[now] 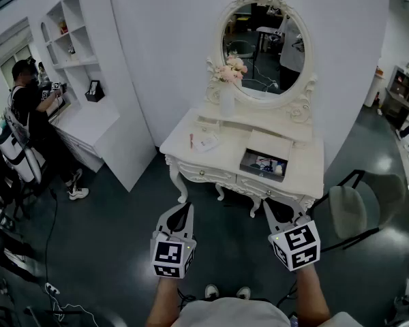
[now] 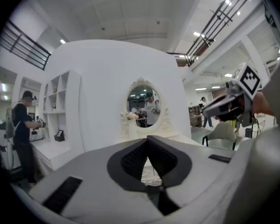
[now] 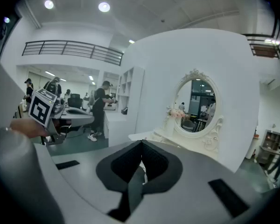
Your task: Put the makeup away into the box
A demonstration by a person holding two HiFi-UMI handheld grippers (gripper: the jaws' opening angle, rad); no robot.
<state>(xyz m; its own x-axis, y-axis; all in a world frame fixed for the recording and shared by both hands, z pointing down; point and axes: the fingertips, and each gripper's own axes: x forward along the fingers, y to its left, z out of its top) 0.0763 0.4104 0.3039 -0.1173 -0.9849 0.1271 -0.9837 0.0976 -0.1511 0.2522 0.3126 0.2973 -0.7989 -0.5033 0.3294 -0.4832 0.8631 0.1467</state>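
**Box open on the table, both grippers closed and empty**

The box (image 1: 264,163) sits on the right half of the white dressing table (image 1: 307,165), near its front edge. It is dark inside, and its pale lid (image 1: 270,144) is raised behind it. Small things lie in it, too small to name. To its left, well apart from it, two bits of makeup lie on the tabletop: a thin reddish stick (image 1: 191,140) and, just beside it, a flat pale packet (image 1: 207,142).

Behind them a vase of pink flowers (image 1: 229,80) stands in front of the oval mirror (image 1: 262,43). A chair (image 1: 351,206) stands right of the table.

Both grippers hang over the dark floor in front of the table, short of it and touching nothing. The left gripper (image 1: 182,208) has its jaw tips together with nothing between them. The right gripper (image 1: 270,207) is likewise closed tight and empty.

A white shelf unit (image 1: 78,39) fills the left wall, where a person (image 1: 28,111) in black stands at a counter.
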